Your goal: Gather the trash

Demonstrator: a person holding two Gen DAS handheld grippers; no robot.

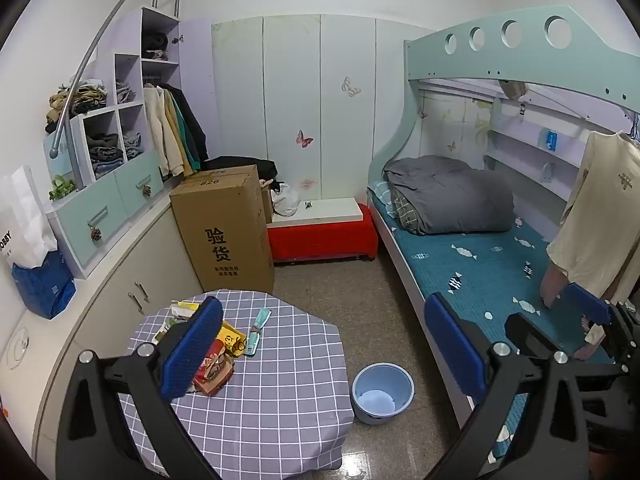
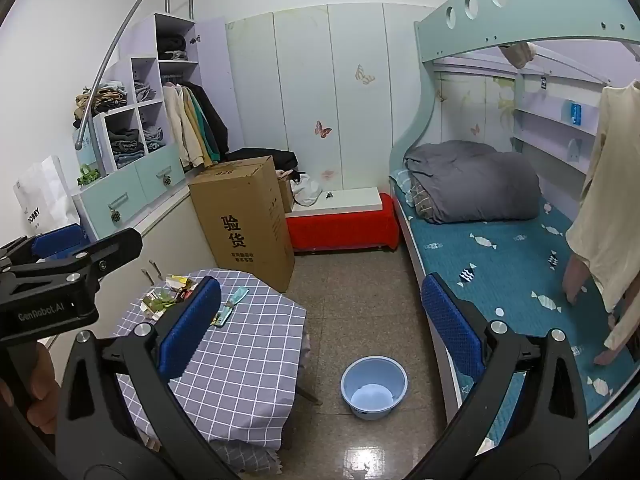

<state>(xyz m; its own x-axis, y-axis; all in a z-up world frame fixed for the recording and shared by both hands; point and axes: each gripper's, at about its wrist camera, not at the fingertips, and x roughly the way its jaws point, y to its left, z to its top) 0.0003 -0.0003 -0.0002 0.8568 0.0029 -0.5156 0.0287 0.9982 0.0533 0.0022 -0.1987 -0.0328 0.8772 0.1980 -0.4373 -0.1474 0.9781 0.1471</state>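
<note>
**Inspector:** Both tongs stand spread wide with nothing between the pads. Your left gripper (image 1: 324,344) hangs over the near edge of the small table (image 1: 280,392), tilted down toward it. Your right gripper (image 2: 320,324) hangs over the floor between table and bed (image 2: 500,256), also tilted down.

**Operator:** Where does the trash lie?

**Inspector:** You have it on the checked tablecloth, on the table's far left part. A red and yellow wrapper (image 1: 218,364) lies just beside the left gripper's left pad, partly hidden behind it. A teal packet (image 1: 256,332) lies near it toward the table's middle. Green and white scraps (image 2: 160,300) lie at the back-left edge. Whether your pad touches the wrapper, I cannot tell.

**Operator:** And the container?

**Inspector:** A light blue bin (image 1: 382,392) stands upright on the floor, just right of the table, apart from the bed. A tall cardboard box (image 1: 226,232) stands behind the table against the cabinets.
</note>
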